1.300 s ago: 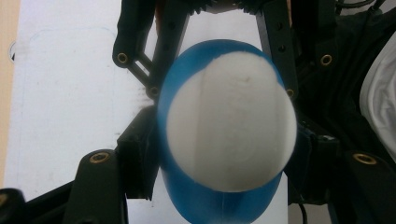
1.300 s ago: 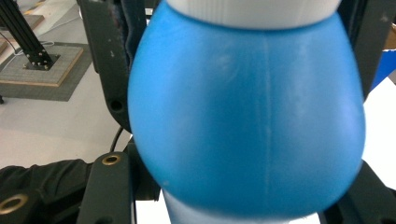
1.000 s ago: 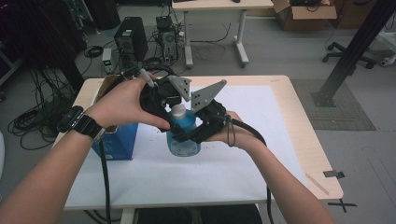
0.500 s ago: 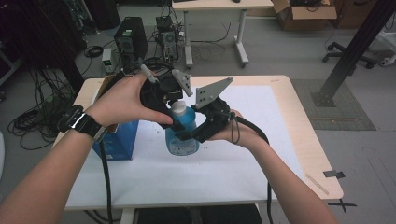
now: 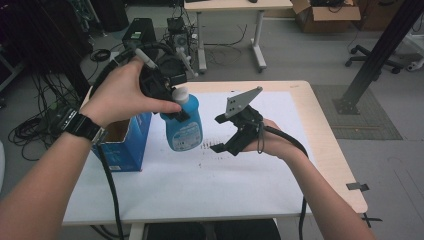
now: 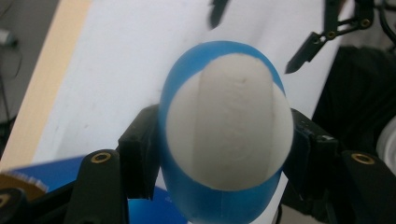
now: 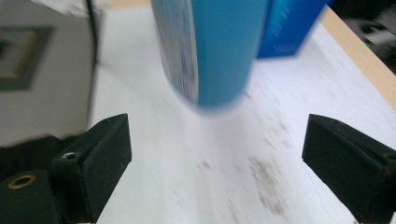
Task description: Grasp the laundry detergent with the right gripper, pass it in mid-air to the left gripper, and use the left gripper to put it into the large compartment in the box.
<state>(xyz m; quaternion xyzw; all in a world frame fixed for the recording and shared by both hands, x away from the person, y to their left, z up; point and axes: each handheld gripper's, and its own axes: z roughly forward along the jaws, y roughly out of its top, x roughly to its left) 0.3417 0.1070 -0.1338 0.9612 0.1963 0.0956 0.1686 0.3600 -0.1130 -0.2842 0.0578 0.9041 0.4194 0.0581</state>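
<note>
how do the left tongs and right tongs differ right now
The left tongs are shut on the blue bottle, holding it raised above the table; the right tongs are open and empty. The left sit higher, the right low near the white sheet. Both are black and hand-held.

The blue plastic bottle (image 5: pixel 183 127) with a white cap (image 6: pixel 229 126) and a printed label hung roughly upright, clear of the white tabletop (image 5: pixel 210 175). It was clamped just below the cap, beside an open blue box (image 5: pixel 122 142).
</note>
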